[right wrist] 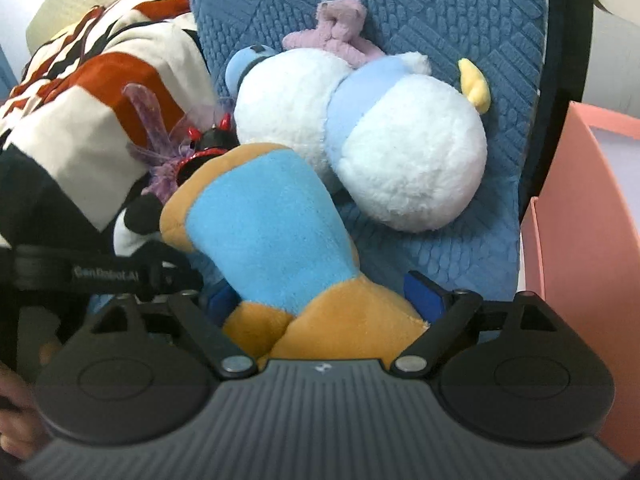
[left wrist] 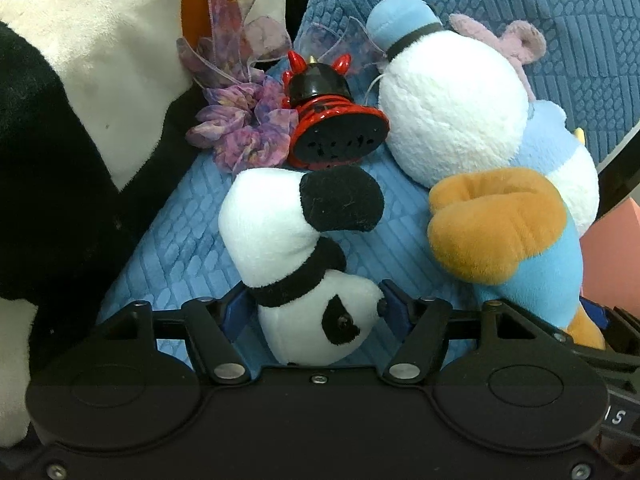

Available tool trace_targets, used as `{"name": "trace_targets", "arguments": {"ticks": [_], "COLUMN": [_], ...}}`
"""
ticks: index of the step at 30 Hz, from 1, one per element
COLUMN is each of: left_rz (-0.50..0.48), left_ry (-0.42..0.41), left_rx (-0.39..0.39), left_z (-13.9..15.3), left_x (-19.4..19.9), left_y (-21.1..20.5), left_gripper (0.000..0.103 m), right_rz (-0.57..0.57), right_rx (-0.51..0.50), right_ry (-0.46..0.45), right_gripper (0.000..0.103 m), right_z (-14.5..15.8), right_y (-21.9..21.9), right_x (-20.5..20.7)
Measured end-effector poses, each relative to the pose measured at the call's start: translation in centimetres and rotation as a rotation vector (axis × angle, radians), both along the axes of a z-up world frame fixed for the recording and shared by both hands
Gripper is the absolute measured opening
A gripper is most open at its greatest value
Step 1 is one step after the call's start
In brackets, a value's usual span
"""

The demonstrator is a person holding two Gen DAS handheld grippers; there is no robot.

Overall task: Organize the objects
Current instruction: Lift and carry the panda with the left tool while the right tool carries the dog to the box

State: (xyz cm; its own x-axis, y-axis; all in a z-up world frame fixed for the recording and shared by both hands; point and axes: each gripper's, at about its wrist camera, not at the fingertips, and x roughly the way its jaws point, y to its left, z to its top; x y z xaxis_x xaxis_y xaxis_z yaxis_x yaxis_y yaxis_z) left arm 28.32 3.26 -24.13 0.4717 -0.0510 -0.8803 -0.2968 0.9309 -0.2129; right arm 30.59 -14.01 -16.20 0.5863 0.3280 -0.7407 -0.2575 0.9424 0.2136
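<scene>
My left gripper (left wrist: pixel 314 304) is shut on a small panda plush (left wrist: pixel 296 248), gripping it at the head, over the blue seat cushion (left wrist: pixel 172 240). My right gripper (right wrist: pixel 326 300) is shut on a blue and orange plush (right wrist: pixel 272 232); this plush also shows in the left wrist view (left wrist: pixel 500 228). A white and light blue duck plush (right wrist: pixel 360 132) with a blue cap lies against the seat back; it also shows in the left wrist view (left wrist: pixel 452 108). A red and black horned toy (left wrist: pixel 332 116) lies tipped beside a purple scrunchie (left wrist: pixel 244 128).
A big black and white plush (left wrist: pixel 60 120) fills the left. A pink plush (right wrist: pixel 340 28) sits behind the duck. A patterned blanket (right wrist: pixel 92 92) lies at left. A pink box (right wrist: pixel 592 208) stands at the right. The left gripper's body (right wrist: pixel 104 274) shows beside my right gripper.
</scene>
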Motion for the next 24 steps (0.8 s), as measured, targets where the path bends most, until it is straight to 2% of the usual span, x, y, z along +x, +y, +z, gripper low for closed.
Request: {"name": "trace_targets", "arguments": {"ticks": [3,5,7,12,13,15,19,24], "left_rz": [0.008,0.005,0.006,0.003,0.002,0.0,0.011,0.026], "left_ry": [-0.008,-0.011,-0.012,-0.018,-0.02,-0.02,-0.004,-0.014], "left_rx": [-0.004,-0.002,-0.002,-0.001,-0.002,-0.003,-0.024,-0.053], "left_z": [0.1,0.1,0.1,0.3,0.4,0.4,0.0,0.0], "left_x": [0.0,0.1,0.1,-0.4,-0.4,-0.4,0.0,-0.3], "left_y": [0.1,0.1,0.0,-0.2,-0.2,-0.3,0.0,0.5], "left_gripper": [0.066,0.066,0.066,0.072,0.072,0.072,0.062,0.06], "right_rz": [0.02,0.016,0.01,-0.06,-0.073,-0.089,-0.082,-0.086], "right_rx": [-0.007,-0.006,-0.002,0.04,0.041,0.04,0.01,0.008], "right_ry": [0.002,-0.003,-0.016,-0.041,-0.047,-0.055,-0.054,-0.064], "right_gripper": [0.084,0.072,0.066,0.057,0.052,0.052,0.052,0.054], "right_z": [0.1,0.3,0.9,2.6,2.8,3.2,2.9,2.2], "right_y": [0.4,0.5,0.6,0.0,-0.1,-0.2,0.3,0.3], "right_x": [-0.2,-0.4,-0.7,-1.5,-1.7,-2.0,-2.3,-2.2]}}
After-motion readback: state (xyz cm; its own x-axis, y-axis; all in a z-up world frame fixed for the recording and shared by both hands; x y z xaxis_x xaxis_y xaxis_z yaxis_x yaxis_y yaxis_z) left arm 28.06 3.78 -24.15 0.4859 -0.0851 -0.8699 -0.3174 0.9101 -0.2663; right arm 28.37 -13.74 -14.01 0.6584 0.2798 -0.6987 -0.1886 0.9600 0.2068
